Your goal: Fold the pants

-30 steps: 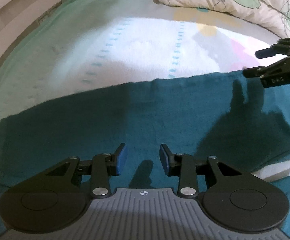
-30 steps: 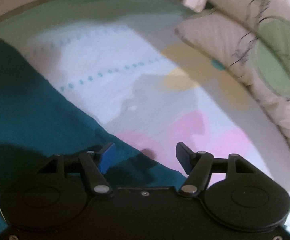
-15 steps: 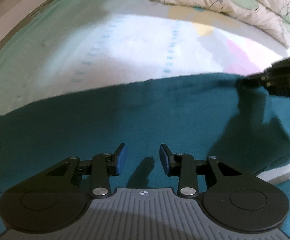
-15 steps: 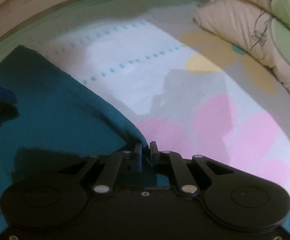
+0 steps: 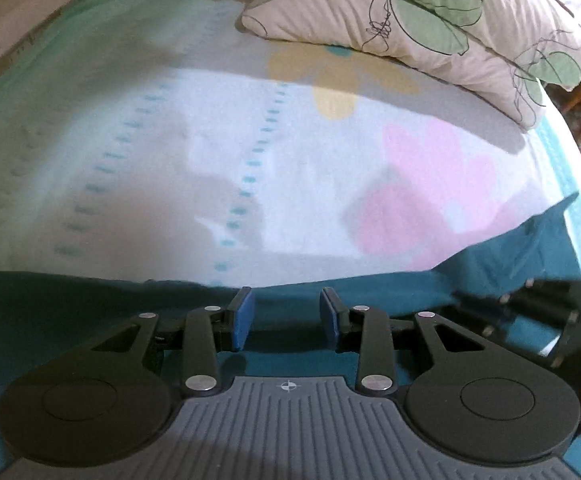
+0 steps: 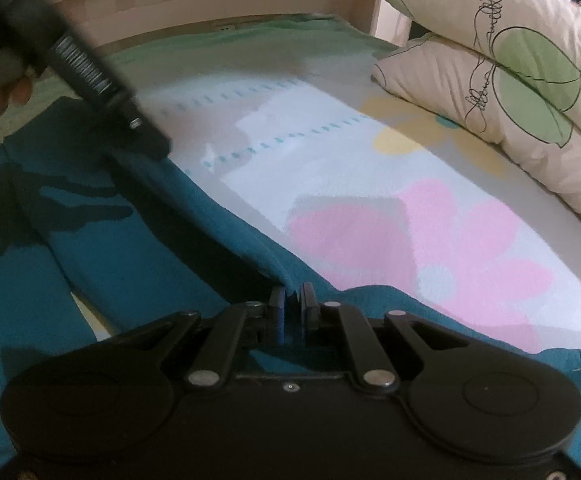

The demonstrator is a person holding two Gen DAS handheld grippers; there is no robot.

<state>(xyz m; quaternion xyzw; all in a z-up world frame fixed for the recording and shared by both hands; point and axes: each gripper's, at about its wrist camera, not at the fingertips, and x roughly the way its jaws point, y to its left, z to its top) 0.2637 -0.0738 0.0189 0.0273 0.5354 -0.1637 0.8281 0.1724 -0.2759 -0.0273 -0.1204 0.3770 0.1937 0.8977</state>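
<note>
Between the right gripper's [image 6: 292, 312] closed fingers sits the pants' [image 6: 138, 248] edge.

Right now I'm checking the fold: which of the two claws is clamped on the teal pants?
The right claw: its blue pads pinch a ridge of the teal fabric pants. The left claw stands open, gripping nothing.

the teal pants [image 6: 102, 256] run off the left and bottom edges of the right wrist view, their full shape unseen. the left gripper [image 6: 110, 92] crosses that view as a dark blur; its fingertips cannot be made out.
</note>
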